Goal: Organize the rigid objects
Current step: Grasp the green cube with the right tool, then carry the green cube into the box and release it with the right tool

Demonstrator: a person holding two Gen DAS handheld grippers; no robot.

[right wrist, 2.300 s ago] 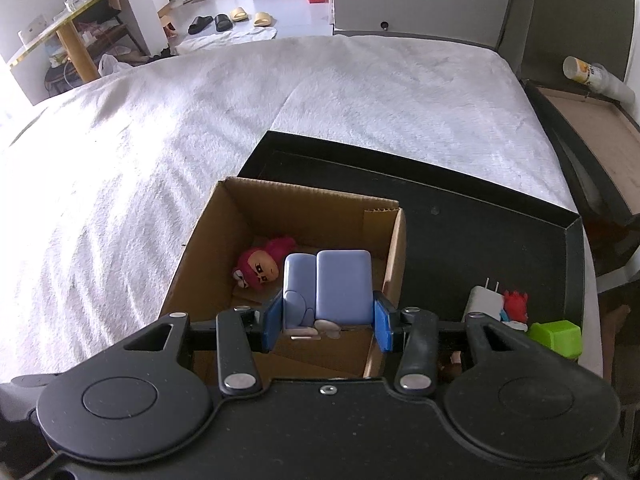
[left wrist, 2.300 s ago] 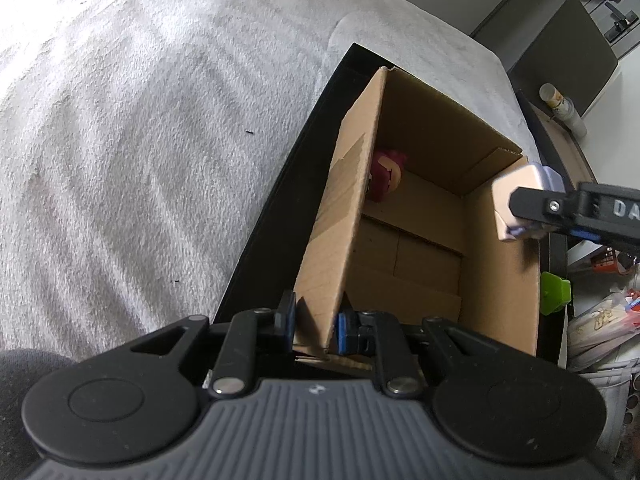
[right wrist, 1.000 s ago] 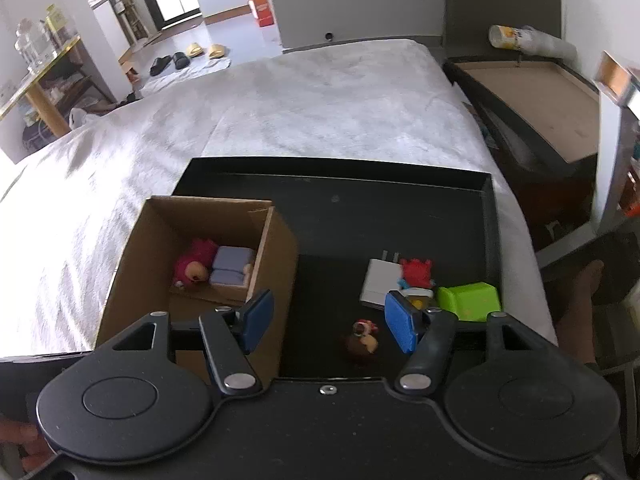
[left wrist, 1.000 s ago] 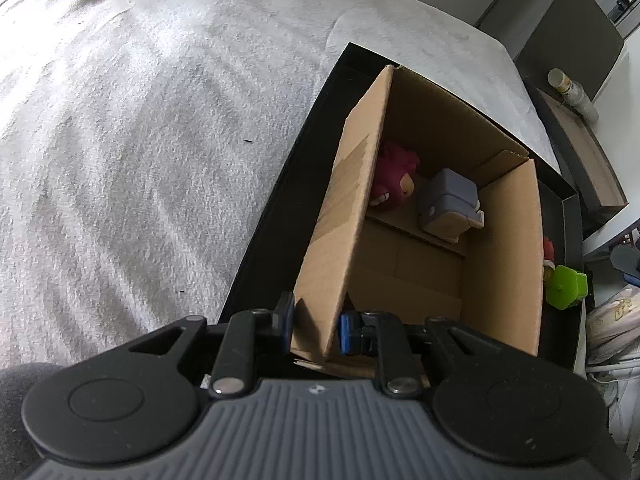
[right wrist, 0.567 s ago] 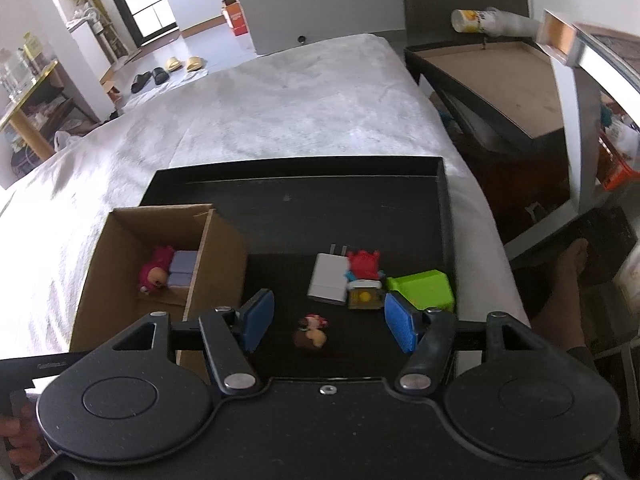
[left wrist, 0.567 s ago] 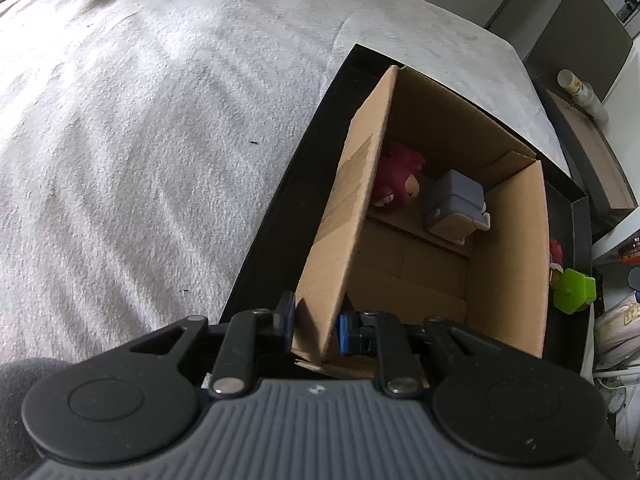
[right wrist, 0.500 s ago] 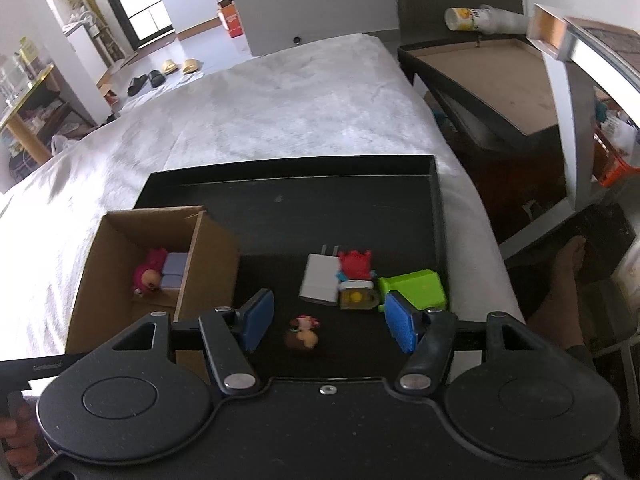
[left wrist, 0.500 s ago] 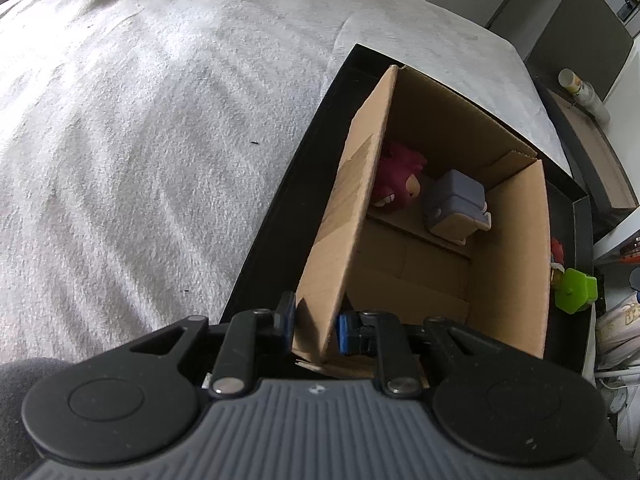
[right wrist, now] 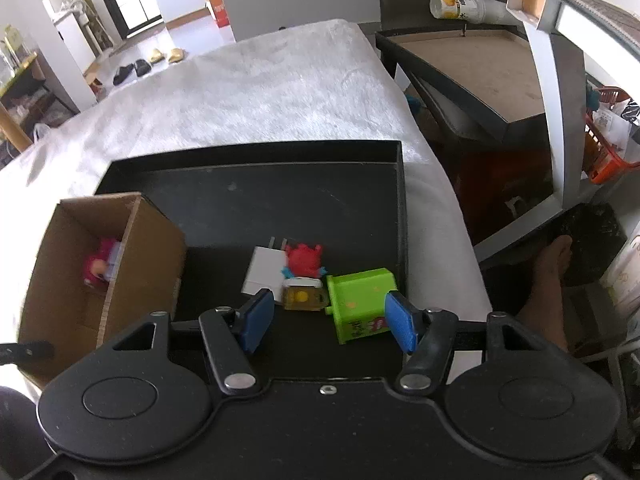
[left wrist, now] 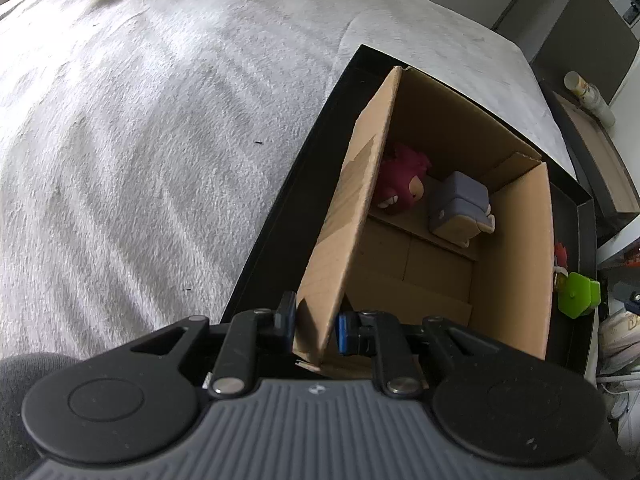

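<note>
My left gripper (left wrist: 314, 328) is shut on the near wall of an open cardboard box (left wrist: 512, 248) that stands on a black tray (right wrist: 280, 196). Inside the box lie a pink plush figure (left wrist: 400, 180) and a blue-grey block toy (left wrist: 460, 208). My right gripper (right wrist: 326, 318) is open and empty above the tray, over a green box toy (right wrist: 360, 300). Beside it lie a small yellow-and-brown toy (right wrist: 302, 298), a red figure (right wrist: 304, 260) and a white charger (right wrist: 264, 270). The cardboard box also shows at the left of the right wrist view (right wrist: 152, 248).
The tray lies on a white fluffy bedspread (left wrist: 140, 120). A dark side table (right wrist: 480, 68) with a bottle (right wrist: 460, 6) on it stands to the right of the bed. A bare foot (right wrist: 552, 264) is on the floor at the right.
My right gripper let the blue-grey block go into the box, opened, and moved right and down over the loose toys. My left gripper has kept its hold on the box wall.
</note>
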